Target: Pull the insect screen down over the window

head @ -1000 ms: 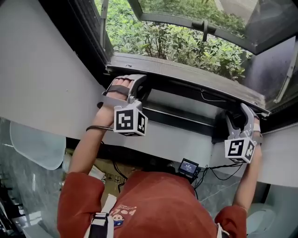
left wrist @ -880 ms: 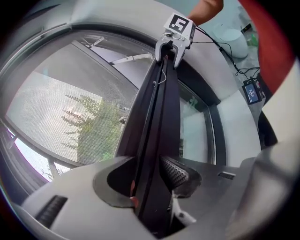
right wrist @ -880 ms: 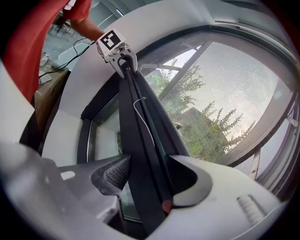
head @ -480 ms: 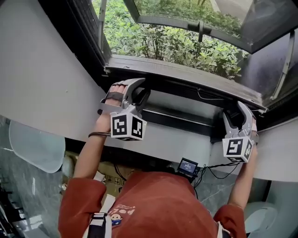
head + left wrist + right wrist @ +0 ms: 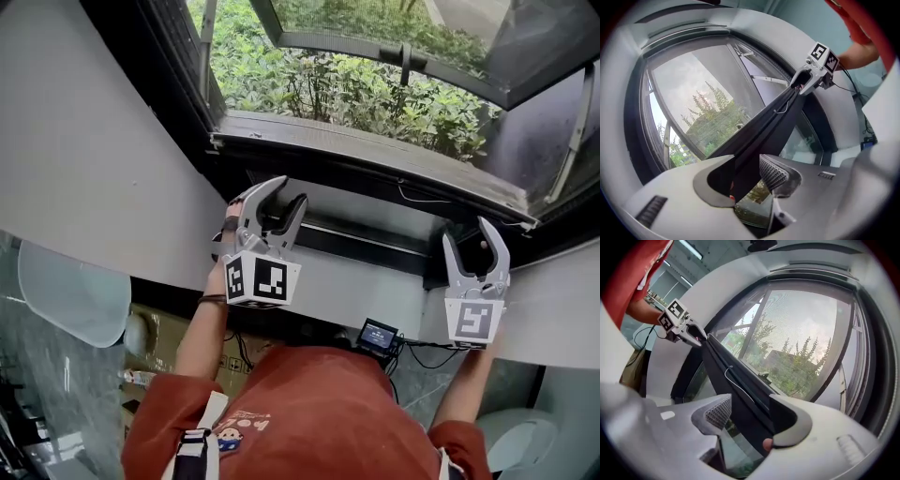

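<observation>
Head view: a person [image 5: 319, 412] in red holds the left gripper [image 5: 284, 197] and right gripper [image 5: 472, 239] at the foot of the window [image 5: 337, 39], both with jaws spread. Left gripper view: the screen's dark bar [image 5: 764, 131] crosses the gap between the parted jaws, ungripped, low across the window. Right gripper view: the bar passes between that gripper's released jaws, mesh [image 5: 797, 319] above it

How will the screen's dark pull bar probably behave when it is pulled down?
Probably stiff: the pull bar runs straight between the left gripper and right gripper without sagging. Its smooth dark face may be slippery. The fine mesh looks light.
</observation>
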Action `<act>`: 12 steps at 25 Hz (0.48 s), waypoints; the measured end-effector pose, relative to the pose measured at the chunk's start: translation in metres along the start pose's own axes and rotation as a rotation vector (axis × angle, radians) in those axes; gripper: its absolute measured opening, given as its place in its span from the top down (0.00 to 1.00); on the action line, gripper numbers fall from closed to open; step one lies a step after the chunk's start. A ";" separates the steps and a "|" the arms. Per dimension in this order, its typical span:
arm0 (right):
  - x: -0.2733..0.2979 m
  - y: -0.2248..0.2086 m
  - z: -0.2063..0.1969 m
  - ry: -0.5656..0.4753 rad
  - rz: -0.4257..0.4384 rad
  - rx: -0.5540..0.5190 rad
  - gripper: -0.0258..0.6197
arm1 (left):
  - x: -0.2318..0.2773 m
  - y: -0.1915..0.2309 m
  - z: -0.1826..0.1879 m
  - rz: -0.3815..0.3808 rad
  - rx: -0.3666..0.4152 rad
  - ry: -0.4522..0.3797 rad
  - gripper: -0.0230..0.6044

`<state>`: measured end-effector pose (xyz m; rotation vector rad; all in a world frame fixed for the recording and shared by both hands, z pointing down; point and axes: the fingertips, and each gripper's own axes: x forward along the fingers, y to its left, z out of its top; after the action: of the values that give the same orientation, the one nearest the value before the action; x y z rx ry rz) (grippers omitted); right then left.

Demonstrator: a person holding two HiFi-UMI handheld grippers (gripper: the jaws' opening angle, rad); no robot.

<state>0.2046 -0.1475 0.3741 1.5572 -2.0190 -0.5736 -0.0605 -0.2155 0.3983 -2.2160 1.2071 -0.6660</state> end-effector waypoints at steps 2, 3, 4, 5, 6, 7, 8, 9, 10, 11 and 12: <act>-0.004 0.005 0.003 -0.020 -0.002 0.032 0.56 | -0.004 -0.007 -0.001 -0.002 -0.060 -0.011 0.70; -0.006 0.007 0.004 -0.034 -0.004 0.050 0.56 | -0.006 -0.011 -0.002 0.002 -0.083 -0.013 0.70; -0.007 0.010 0.005 -0.048 -0.007 0.071 0.56 | -0.008 -0.013 -0.004 0.008 -0.108 -0.013 0.70; -0.009 0.012 0.007 -0.063 -0.012 0.096 0.56 | -0.009 -0.015 -0.006 0.016 -0.139 -0.014 0.70; -0.010 0.014 0.008 -0.077 -0.018 0.128 0.56 | -0.011 -0.017 -0.008 0.022 -0.174 -0.016 0.70; -0.011 0.017 0.009 -0.090 -0.025 0.165 0.56 | -0.013 -0.020 -0.010 0.028 -0.209 -0.017 0.70; -0.013 0.020 0.009 -0.104 -0.032 0.206 0.56 | -0.015 -0.022 -0.012 0.034 -0.243 -0.018 0.70; -0.015 0.023 0.007 -0.115 -0.037 0.247 0.56 | -0.017 -0.024 -0.013 0.039 -0.278 -0.020 0.70; -0.017 0.027 0.006 -0.117 -0.037 0.273 0.56 | -0.019 -0.026 -0.014 0.041 -0.315 -0.024 0.70; -0.019 0.031 0.004 -0.117 -0.034 0.284 0.56 | -0.021 -0.028 -0.014 0.040 -0.353 -0.029 0.70; -0.021 0.036 0.003 -0.120 -0.031 0.298 0.56 | -0.022 -0.031 -0.014 0.037 -0.387 -0.033 0.70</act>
<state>0.1802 -0.1183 0.3906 1.7641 -2.2572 -0.3989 -0.0617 -0.1848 0.4250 -2.4949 1.4554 -0.4036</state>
